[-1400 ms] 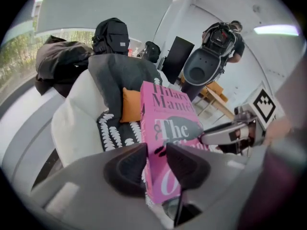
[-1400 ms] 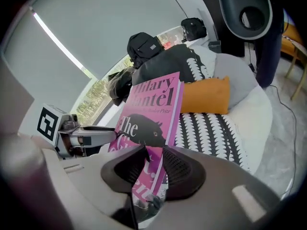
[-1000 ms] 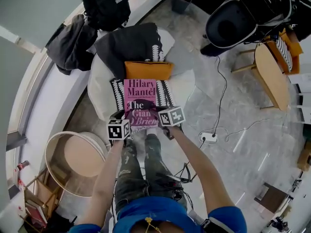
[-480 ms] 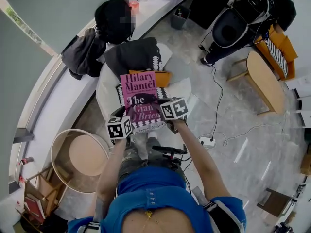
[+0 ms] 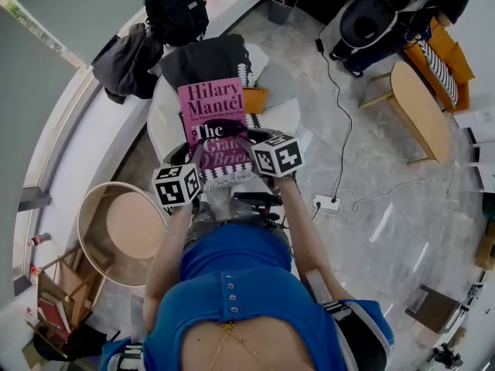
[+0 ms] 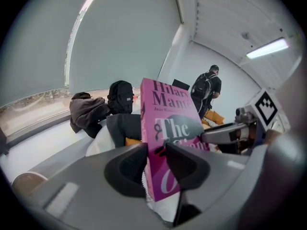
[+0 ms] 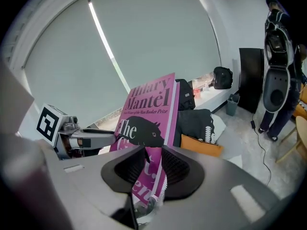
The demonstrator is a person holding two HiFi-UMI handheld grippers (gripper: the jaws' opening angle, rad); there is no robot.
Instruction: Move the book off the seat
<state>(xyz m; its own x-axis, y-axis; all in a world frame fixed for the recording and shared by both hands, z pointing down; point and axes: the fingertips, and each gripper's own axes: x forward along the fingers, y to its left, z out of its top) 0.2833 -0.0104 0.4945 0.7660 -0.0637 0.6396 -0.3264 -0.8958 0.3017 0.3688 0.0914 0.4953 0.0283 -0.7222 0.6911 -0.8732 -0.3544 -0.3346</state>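
The book (image 5: 213, 126) is held up over the seat (image 5: 158, 126), its long axis running away from the person. The left gripper (image 6: 156, 151) and the right gripper (image 7: 152, 153) each have their fingers clamped on its near end, one at either corner.

I judge this to be a lounge or office break area. Evidence: a white armchair (image 5: 161, 122) with cushions (image 5: 209, 62), a round side table (image 5: 133, 224), a wooden table (image 5: 421, 110), a polished stone floor (image 5: 387, 234), a backpack (image 5: 174, 10) on the curved window ledge (image 5: 73, 157), and a roller blind (image 7: 144, 37).
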